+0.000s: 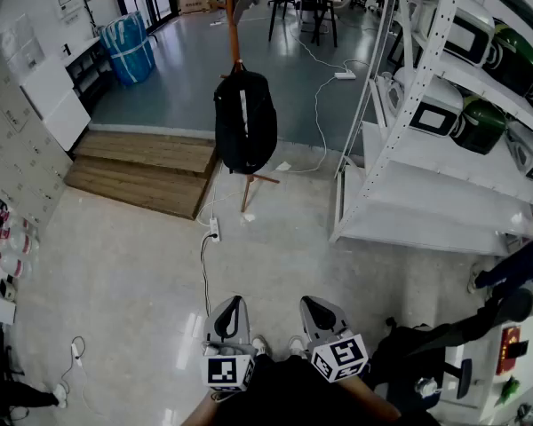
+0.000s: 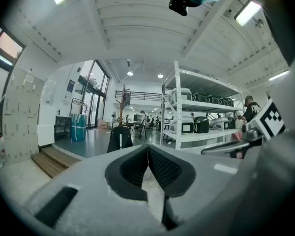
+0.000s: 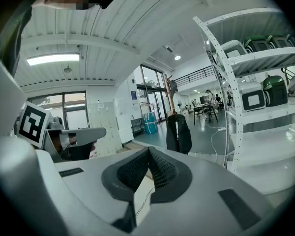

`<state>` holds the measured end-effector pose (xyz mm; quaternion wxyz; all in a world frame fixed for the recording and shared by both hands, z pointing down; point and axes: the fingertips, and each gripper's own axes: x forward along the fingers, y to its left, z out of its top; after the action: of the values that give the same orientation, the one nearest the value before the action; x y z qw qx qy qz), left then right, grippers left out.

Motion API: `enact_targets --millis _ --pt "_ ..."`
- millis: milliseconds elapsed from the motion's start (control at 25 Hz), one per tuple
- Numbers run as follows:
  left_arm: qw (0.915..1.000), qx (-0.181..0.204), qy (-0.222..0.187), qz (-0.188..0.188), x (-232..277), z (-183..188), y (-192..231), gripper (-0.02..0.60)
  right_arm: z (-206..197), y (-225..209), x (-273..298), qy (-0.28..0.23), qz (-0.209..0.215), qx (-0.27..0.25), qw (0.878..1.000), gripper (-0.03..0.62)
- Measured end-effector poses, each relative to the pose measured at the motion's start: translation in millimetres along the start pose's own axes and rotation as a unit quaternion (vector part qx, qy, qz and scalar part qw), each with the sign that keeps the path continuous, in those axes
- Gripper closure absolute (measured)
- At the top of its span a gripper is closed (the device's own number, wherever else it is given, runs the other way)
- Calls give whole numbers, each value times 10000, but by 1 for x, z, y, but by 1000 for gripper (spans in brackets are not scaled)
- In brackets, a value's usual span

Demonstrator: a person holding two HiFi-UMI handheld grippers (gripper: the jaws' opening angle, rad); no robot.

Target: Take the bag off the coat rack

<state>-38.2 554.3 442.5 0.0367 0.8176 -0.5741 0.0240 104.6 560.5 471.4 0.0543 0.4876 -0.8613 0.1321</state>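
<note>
Shows the bag (image 1: 245,122) hanging untouched on the coat rack (image 1: 232,16) at twelve o'clock, with shelving (image 1: 426,149) at two o'clock and a wooden step (image 1: 147,171) at ten. Finds the left tongs (image 1: 230,313) and right tongs (image 1: 315,311) low at six o'clock, both pressed together on nothing, well apart from the bag. Leaves, by the look of it, the whole job: walk up, pinch a strap, lift clear.
</note>
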Motion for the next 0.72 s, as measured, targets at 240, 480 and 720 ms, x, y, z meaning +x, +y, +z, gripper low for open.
enact_targets --millis 240,480,720 --pt "9998 -177 80 39 -3 -4 4 564 0 7 3 -37 45 3 10000 583" --pt "9999 -149 50 -55 -5 -5 14 564 1 17 10 -39 11 19 10000 583" --pt "9997 -256 24 -44 -10 -6 32 563 2 32 21 -103 0 195 9998 583"
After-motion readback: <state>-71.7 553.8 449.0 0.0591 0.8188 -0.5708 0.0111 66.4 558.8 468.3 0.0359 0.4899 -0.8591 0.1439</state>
